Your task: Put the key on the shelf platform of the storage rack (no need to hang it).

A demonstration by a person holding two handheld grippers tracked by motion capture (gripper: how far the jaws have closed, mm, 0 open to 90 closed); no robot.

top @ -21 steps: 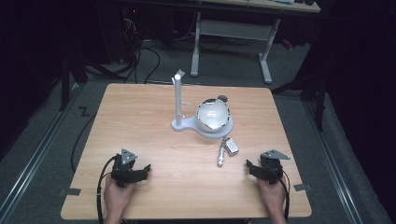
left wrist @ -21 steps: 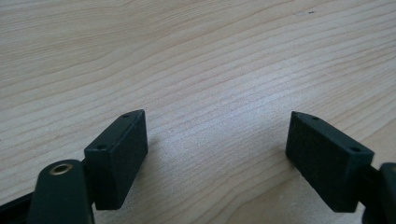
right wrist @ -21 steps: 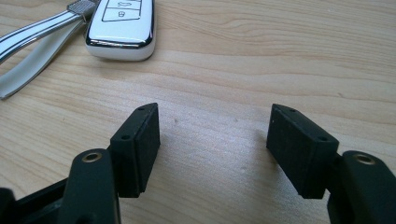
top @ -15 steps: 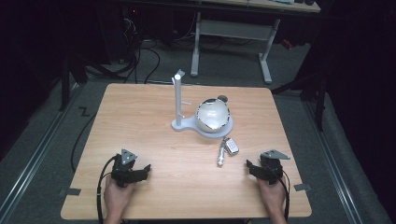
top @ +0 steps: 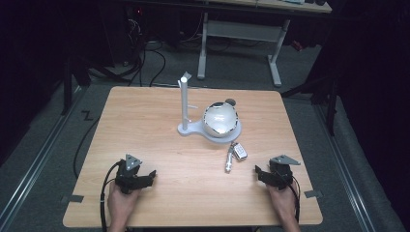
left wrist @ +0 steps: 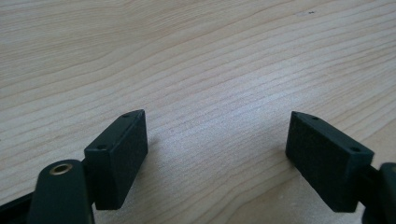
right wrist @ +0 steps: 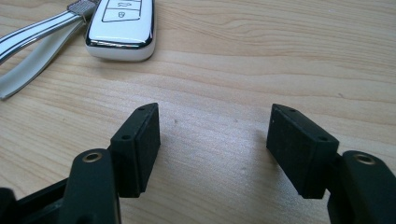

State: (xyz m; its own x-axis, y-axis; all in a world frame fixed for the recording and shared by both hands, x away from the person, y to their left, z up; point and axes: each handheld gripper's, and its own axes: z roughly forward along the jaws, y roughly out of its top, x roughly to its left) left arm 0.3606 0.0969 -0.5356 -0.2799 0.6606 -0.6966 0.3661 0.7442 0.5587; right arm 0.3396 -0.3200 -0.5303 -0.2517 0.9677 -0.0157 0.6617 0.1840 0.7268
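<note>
Nothing has moved: both hand-held grippers, left (top: 145, 178) and right (top: 261, 173), rest wide apart, car key (top: 239, 152) untouched.

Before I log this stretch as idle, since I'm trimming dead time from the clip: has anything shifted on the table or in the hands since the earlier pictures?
Nothing has visibly changed. The left gripper and right gripper rest near the table's front edge, jaws apart and holding nothing. The key fob with its strap lies where it was, beside the white stand and the bowl.

Overhead table (top: 159, 121) view; two close tool-mounted views
</note>
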